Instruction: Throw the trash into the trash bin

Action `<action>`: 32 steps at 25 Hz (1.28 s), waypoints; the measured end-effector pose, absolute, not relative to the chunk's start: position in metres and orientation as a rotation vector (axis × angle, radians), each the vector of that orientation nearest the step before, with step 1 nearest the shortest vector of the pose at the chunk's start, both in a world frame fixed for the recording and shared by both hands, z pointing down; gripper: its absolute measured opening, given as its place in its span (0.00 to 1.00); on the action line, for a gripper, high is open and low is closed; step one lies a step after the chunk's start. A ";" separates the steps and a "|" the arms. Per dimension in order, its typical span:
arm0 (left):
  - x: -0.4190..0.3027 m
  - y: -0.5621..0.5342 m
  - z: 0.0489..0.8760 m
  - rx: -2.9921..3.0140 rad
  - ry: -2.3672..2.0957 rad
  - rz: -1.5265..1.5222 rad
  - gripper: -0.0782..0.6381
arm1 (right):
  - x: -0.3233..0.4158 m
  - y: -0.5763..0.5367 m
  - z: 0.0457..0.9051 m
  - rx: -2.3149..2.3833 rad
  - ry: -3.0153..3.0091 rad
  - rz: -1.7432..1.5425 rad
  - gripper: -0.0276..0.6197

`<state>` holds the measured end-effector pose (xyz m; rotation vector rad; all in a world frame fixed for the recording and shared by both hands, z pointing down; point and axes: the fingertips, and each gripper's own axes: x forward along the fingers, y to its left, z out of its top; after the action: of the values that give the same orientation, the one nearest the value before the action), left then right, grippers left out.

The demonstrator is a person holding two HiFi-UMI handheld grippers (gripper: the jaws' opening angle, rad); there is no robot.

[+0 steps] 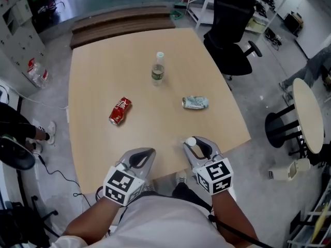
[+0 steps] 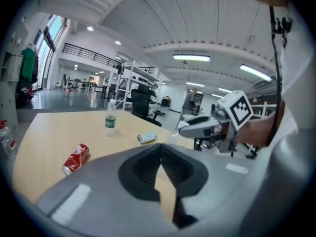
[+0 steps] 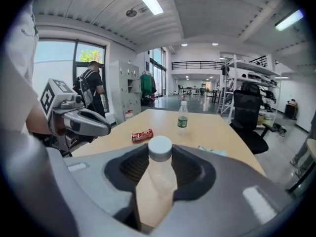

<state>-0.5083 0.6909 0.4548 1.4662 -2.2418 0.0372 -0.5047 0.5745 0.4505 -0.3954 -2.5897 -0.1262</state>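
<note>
My right gripper (image 1: 194, 144) hangs over the near edge of the wooden table (image 1: 103, 61), shut on a clear plastic bottle (image 3: 159, 174) with a white cap (image 1: 191, 141); the bottle stands between the pads. My left gripper (image 1: 140, 156) is beside it to the left, shut and empty, its tips meeting (image 2: 161, 147). On the table lie a red can (image 1: 120, 111) on its side, an upright green-labelled bottle (image 1: 158, 70) and a crushed pale can (image 1: 195, 103). No trash bin shows in any view.
A black office chair (image 1: 232, 30) stands at the table's far right corner. A round side table (image 1: 309, 115) and a small white object (image 1: 287, 170) on the floor are to the right. Bottles (image 1: 37, 72) lie on the floor at left. A person (image 3: 92, 90) stands by lockers.
</note>
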 end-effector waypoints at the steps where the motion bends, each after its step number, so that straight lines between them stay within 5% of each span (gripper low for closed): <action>1: -0.508 0.687 0.453 1.496 -2.228 0.041 0.12 | -0.499 0.568 0.445 -0.354 -2.605 -0.105 0.27; 32: -0.392 0.482 0.422 2.022 -1.859 0.169 0.12 | -0.305 0.399 0.403 0.299 -2.695 0.120 0.26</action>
<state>-0.3923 0.4822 0.4225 2.0223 -1.8586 0.1686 -0.3046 0.3986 0.4034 0.2987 -2.6947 0.1195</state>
